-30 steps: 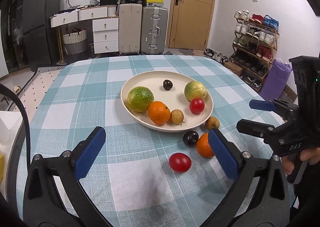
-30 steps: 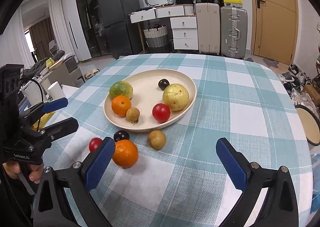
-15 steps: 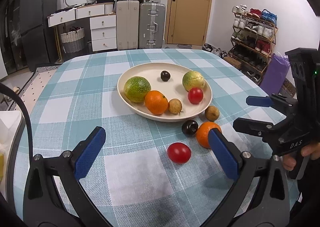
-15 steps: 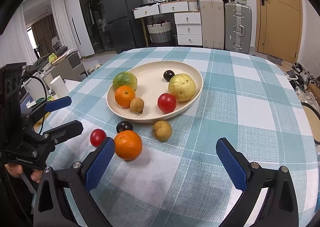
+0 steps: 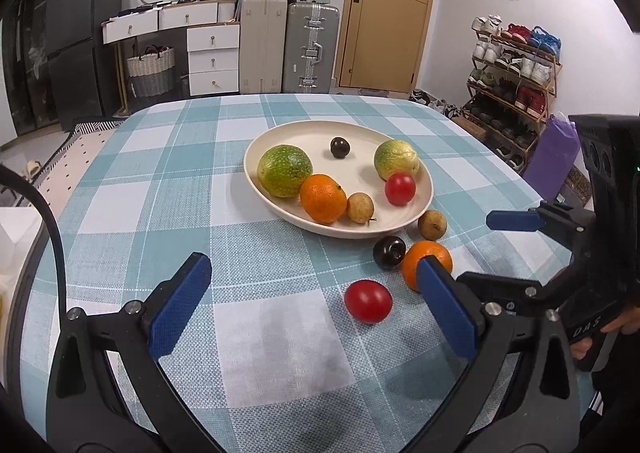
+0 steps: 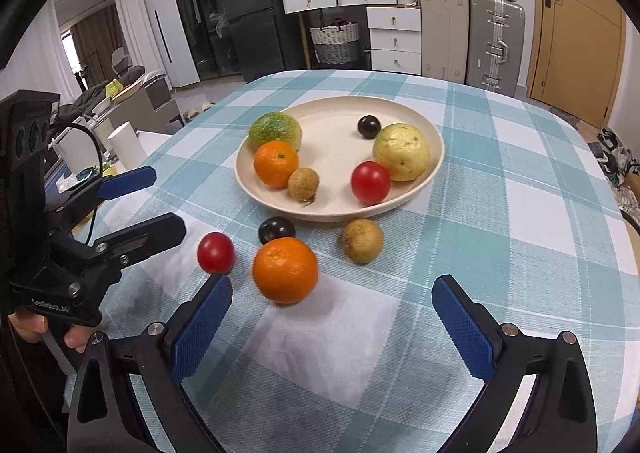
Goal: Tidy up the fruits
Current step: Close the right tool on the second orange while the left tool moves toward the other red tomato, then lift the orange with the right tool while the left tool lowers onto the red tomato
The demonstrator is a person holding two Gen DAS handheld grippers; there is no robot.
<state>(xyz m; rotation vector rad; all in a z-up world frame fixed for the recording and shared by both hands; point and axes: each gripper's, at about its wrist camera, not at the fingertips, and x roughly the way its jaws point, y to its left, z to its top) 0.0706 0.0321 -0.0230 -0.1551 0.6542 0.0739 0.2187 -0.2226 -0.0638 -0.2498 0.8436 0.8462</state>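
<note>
Right wrist view: both grippers' jaws are standing open and empty; the loose orange (image 6: 285,270) is risking rolling into neighbouring tomato (image 6: 215,252) if nudged.

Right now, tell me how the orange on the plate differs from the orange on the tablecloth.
The orange on the plate lies inside the plate, against a green fruit; the orange on the tablecloth lies outside it, beside a dark plum. The loose one sits nearer both open grippers. Both share round shape and colour.

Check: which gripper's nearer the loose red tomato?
Left. Left gripper has the tomato between its open fingers; right gripper is centred beside it, nearer the orange.
</note>
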